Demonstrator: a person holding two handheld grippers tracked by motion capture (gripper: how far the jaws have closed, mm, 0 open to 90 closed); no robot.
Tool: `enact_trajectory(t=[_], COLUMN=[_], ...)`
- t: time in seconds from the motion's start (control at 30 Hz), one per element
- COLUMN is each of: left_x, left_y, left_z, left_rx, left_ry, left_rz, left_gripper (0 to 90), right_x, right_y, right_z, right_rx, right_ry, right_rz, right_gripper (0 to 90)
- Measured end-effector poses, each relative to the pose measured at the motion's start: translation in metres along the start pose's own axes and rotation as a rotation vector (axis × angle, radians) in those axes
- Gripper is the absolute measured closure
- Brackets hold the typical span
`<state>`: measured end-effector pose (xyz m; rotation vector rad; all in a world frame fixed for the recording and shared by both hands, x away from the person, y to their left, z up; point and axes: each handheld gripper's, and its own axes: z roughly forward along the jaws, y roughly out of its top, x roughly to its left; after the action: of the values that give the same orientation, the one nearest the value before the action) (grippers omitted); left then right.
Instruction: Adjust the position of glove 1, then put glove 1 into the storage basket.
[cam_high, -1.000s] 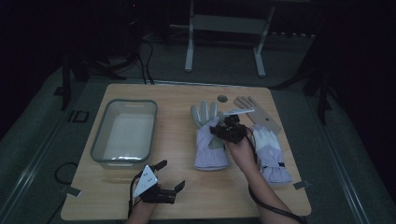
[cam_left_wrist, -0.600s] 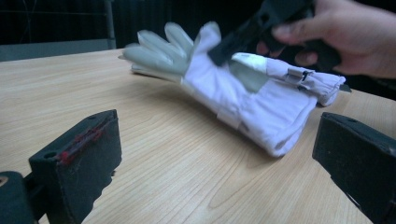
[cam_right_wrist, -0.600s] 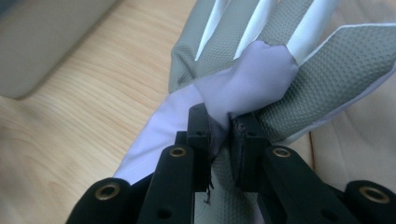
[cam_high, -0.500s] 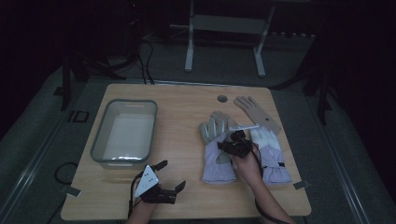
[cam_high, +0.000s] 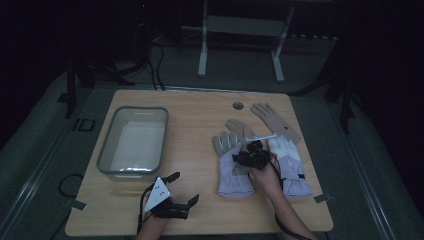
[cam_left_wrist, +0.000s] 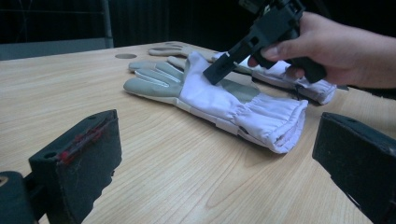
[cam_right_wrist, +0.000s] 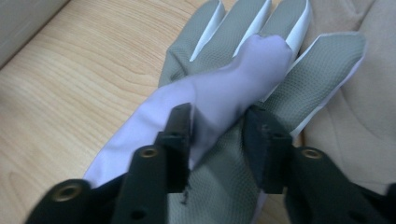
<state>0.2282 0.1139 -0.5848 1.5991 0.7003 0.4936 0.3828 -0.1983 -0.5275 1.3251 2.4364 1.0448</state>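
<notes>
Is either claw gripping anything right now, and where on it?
The right claw pinches the folded-over thumb of the left-hand white work glove, over its grey palm. The left claw is open, holding nothing.

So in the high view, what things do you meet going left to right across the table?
Grey tub → left claw → lavender glove → right claw on that glove → second lavender glove.

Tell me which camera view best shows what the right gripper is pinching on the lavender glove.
The right gripper view: the right gripper has its jaws around a raised lavender fold of the glove. The left gripper view shows the jaws meeting the glove side-on; in the high view the hand covers that spot.
</notes>
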Motion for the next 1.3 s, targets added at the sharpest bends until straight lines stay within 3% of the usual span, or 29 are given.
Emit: enact_trajectory(t=[0.07, 0.17, 0.6, 0.93, 1.17, 1.3], left_x=[0.000, 0.001, 0.000, 0.000, 0.000, -0.001], left_y=[0.000, 0.000, 0.000, 0.000, 0.000, 0.000], left_z=[0.000, 0.000, 0.000, 0.000, -0.001, 0.000], left_rx=[-0.001, -0.002, 0.005, 0.005, 0.006, 0.008], left_ry=[0.000, 0.000, 0.004, 0.007, 0.006, 0.005], left_rz=[-0.005, -0.009, -0.007, -0.008, -0.006, -0.001], left_gripper=[1.4, 1.4, 1.4, 1.4, 1.4, 1.4], right_x=[0.000, -0.001, -0.041, -0.070, -0.082, -0.090], right_y=[0.001, 0.002, -0.007, -0.024, -0.032, -0.036], right_z=[-0.006, -0.018, -0.077, -0.115, -0.131, -0.132], right_rx=[0.003, -0.017, -0.085, -0.106, -0.096, -0.093], right_ry=[-0.004, -0.013, -0.048, -0.108, -0.118, -0.086], right_rz=[-0.021, -0.039, -0.008, -0.035, -0.052, -0.074], right_gripper=[50.3, 47.1, 48.5, 47.9, 47.3, 45.0])
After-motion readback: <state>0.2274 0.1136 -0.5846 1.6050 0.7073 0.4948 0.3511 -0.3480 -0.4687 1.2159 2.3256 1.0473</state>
